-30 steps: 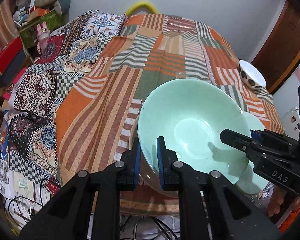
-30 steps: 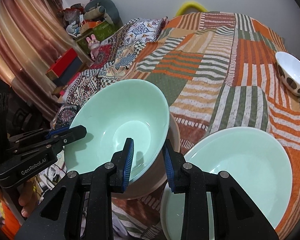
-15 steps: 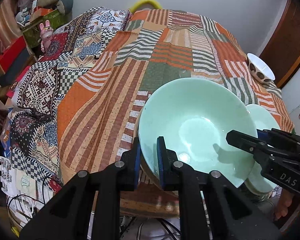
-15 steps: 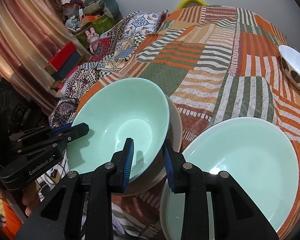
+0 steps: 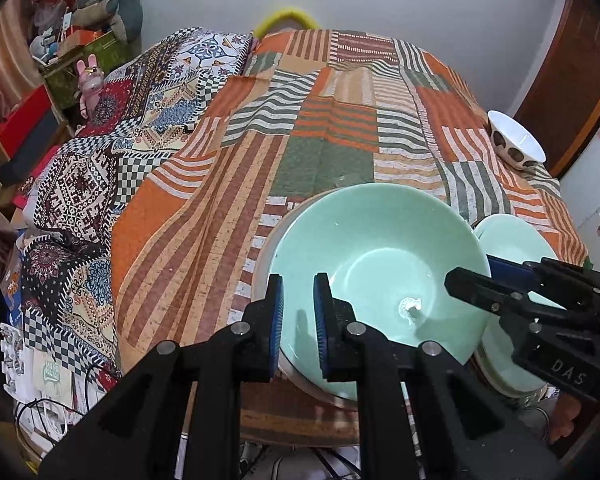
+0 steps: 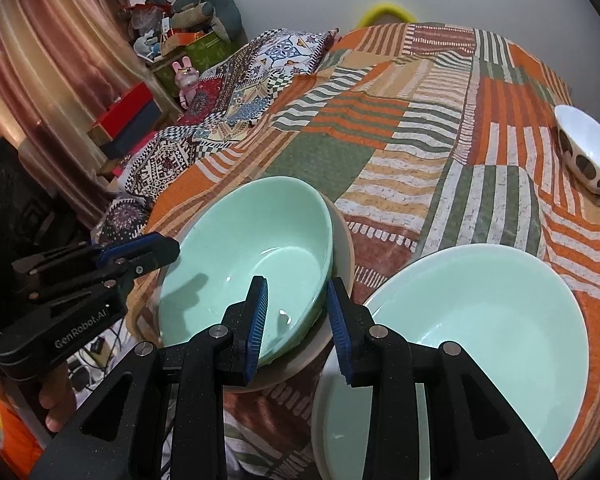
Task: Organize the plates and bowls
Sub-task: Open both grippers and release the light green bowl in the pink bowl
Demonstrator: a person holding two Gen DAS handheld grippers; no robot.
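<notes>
A mint green bowl (image 5: 380, 256) (image 6: 252, 248) sits nested in a beige bowl (image 6: 342, 248) at the near edge of the quilt-covered table. My left gripper (image 5: 298, 312) straddles its near-left rim with a small gap between the pads. My right gripper (image 6: 296, 320) is open, its jaws standing either side of the bowl's right rim. A second, wider mint green bowl (image 6: 480, 320) (image 5: 512, 240) sits just right of the stack. A small white bowl with brown spots (image 5: 516, 144) (image 6: 588, 152) stands at the far right edge.
The striped orange and green patchwork quilt (image 5: 332, 128) covers the table beyond the bowls. A patterned blanket (image 5: 100, 168) hangs at the left. Boxes and toys (image 5: 80, 48) crowd the far left corner. A wooden door (image 5: 580, 60) is at the right.
The mint green bowl has come down into the beige bowl. My right gripper has opened wider around its rim. Both grippers have drawn back slightly.
</notes>
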